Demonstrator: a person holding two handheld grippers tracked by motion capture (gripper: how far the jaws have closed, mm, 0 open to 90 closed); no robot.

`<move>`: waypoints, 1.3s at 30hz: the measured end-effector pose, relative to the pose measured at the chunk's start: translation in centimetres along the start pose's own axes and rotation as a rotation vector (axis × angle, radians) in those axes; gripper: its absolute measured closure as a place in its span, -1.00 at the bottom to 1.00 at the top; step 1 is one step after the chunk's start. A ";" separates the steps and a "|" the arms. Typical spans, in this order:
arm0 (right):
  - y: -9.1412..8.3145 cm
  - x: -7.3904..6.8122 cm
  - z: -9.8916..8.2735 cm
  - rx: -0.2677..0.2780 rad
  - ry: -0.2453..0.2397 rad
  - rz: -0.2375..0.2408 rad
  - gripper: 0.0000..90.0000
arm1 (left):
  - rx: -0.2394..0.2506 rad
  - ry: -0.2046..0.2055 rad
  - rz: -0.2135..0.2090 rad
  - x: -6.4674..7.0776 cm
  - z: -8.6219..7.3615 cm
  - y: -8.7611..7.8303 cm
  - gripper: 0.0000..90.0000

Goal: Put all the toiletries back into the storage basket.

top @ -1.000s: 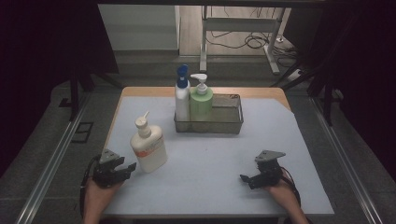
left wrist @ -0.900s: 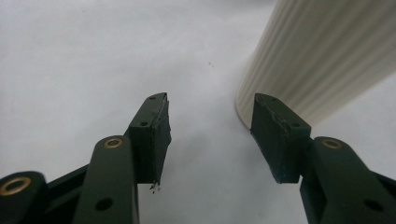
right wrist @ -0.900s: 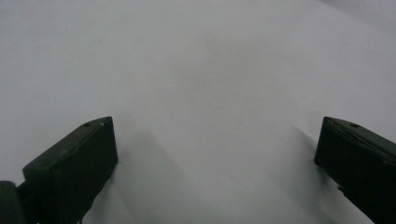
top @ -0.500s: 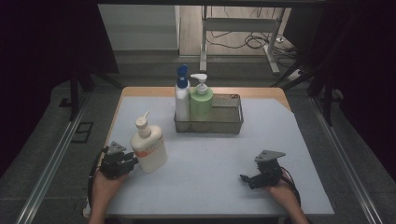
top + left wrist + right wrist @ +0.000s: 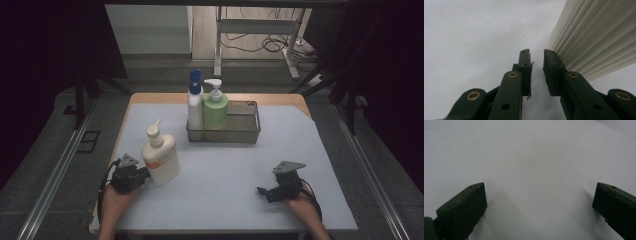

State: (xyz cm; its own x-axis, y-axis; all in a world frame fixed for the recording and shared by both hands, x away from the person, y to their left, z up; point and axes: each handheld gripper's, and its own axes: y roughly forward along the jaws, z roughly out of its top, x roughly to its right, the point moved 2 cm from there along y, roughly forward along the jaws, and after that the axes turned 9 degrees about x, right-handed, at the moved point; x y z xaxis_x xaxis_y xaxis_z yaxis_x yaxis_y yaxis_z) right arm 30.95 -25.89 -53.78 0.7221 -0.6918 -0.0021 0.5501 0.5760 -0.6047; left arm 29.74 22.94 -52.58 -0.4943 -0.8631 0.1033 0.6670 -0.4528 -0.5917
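Cream-white ribbed plastic pump bottle point(image 5: 161, 158) is stood upright near the counter's point(image 5: 225, 175) front-left edge; it is judged rigid, smooth and top-heavy, best taken across its flat body. Left gripper point(image 5: 537, 71), jaws nearly clenched, empty, having just been closing, is held beside it; right gripper point(image 5: 539, 202) is released.

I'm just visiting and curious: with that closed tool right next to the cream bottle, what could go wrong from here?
The left gripper has its jaws nearly together with nothing between them, and one jaw sits right beside the ribbed cream bottle. Two risks, as I judge them:
1. A sideways nudge could tip the upright bottle or slide it across the table.
2. Pushing it onward could knock it into the wire basket holding two bottles.
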 end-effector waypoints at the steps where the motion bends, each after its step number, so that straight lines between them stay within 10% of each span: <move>1: 0.0 0.0 0.0 0.000 0.000 0.000 -1.00 | -0.001 0.006 -0.005 0.2 0.0 0.1 0.69; 18: 0.0 0.0 0.0 0.000 0.000 0.000 -1.00 | 0.012 0.103 -0.062 2.5 1.0 1.6 0.62; 39: 0.0 0.0 0.0 0.000 0.000 0.000 -1.00 | 0.021 0.072 -0.094 2.7 1.7 3.3 0.71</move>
State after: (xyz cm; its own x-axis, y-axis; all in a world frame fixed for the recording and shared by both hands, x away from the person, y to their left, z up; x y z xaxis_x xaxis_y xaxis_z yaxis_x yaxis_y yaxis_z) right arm 30.95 -25.89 -53.79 0.7220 -0.6919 -0.0020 0.5503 0.5760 -0.6045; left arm 31.54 18.74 -52.84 -0.5934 -0.7987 0.0997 0.6271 -0.5364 -0.5648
